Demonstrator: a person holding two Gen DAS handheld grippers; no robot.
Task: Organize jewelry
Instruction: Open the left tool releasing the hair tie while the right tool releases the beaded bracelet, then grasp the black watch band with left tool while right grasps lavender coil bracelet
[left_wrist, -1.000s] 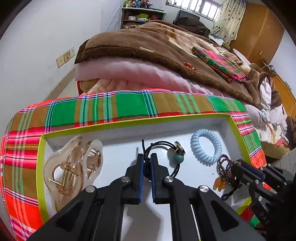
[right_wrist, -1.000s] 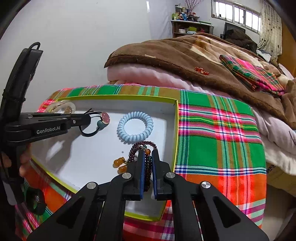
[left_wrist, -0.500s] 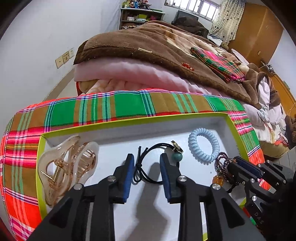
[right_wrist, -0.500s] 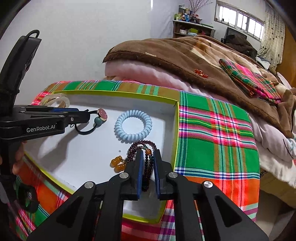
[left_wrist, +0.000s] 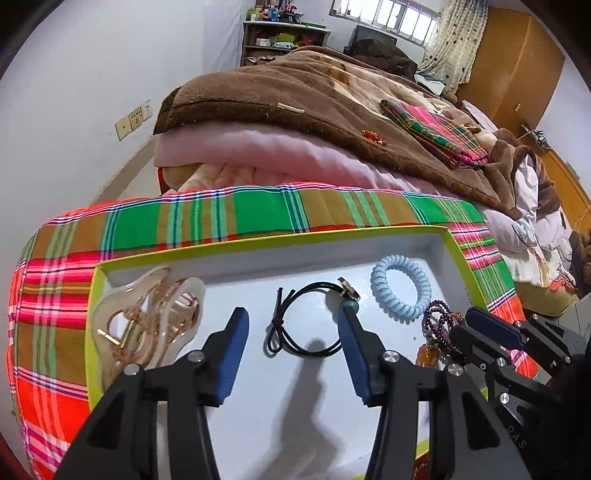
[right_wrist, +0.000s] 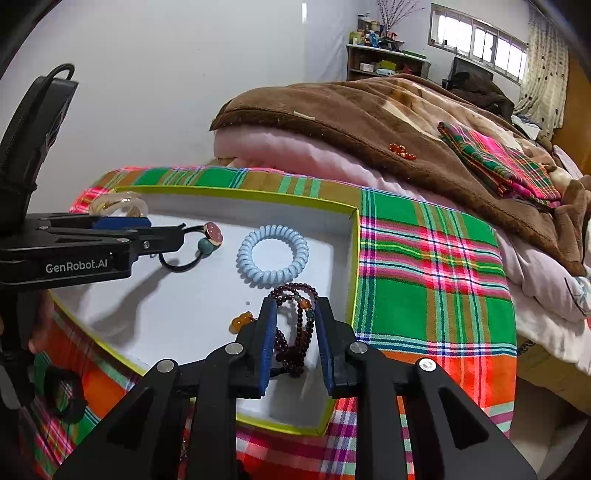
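Observation:
A shallow white box with a yellow-green rim (left_wrist: 258, 242) (right_wrist: 352, 258) rests on a plaid cloth. In it lie a clear claw hair clip (left_wrist: 144, 321) (right_wrist: 118, 203), a black hair tie with a teal bead and pink charm (left_wrist: 306, 321) (right_wrist: 207, 242), a light-blue spiral hair tie (left_wrist: 400, 291) (right_wrist: 272, 257) and a dark bead bracelet with amber beads (left_wrist: 439, 328) (right_wrist: 295, 325). My left gripper (left_wrist: 293, 325) (right_wrist: 166, 232) is opening, its pads apart on either side of the black tie. My right gripper (right_wrist: 293, 317) (left_wrist: 469, 325) is opening too, the bracelet lying loose between its pads.
The plaid cloth (right_wrist: 436, 277) covers the bed's near end. Behind it lie a pink quilt (left_wrist: 258, 155), a brown blanket (left_wrist: 314, 99) and a folded plaid cloth (right_wrist: 498, 162). A small red-orange item (right_wrist: 402, 150) sits on the blanket. A hand (right_wrist: 37, 325) holds the left gripper.
Both grippers went from shut on their pieces to apart: the left let go of the black hair tie, the right let go of the bead bracelet. Both pieces now rest in the box.

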